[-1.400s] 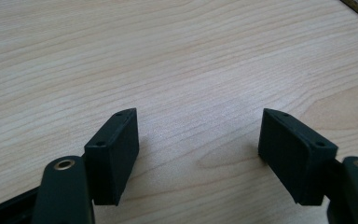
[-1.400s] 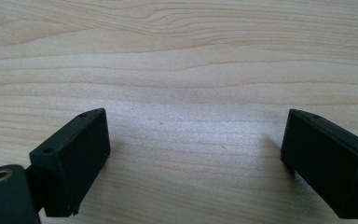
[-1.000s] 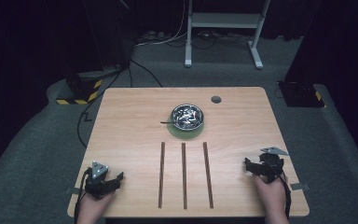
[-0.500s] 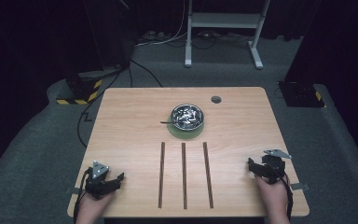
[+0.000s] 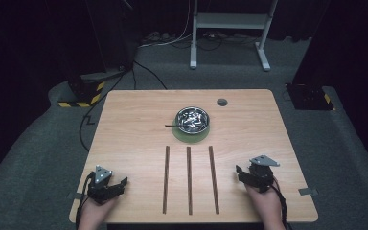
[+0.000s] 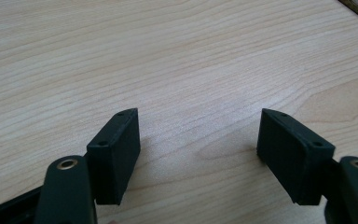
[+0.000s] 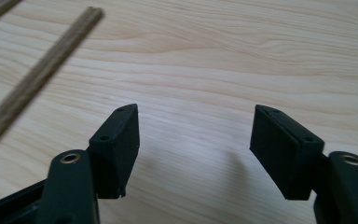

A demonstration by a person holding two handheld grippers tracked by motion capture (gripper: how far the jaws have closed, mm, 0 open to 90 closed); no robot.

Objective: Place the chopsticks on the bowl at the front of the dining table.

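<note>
The left gripper point(image 5: 117, 184) rests low at the surface's point(image 5: 134, 124) near left corner, fingers point(image 6: 116, 149) spread wide with bare wood between them. The right gripper point(image 5: 243, 175) sits by the near right edge, just beside the right strip point(image 5: 213, 178), fingers point(image 7: 119, 144) apart and empty, having just been closing. A bowl point(image 5: 192, 119) of small metal parts stands mid-surface toward the far edge.
</note>
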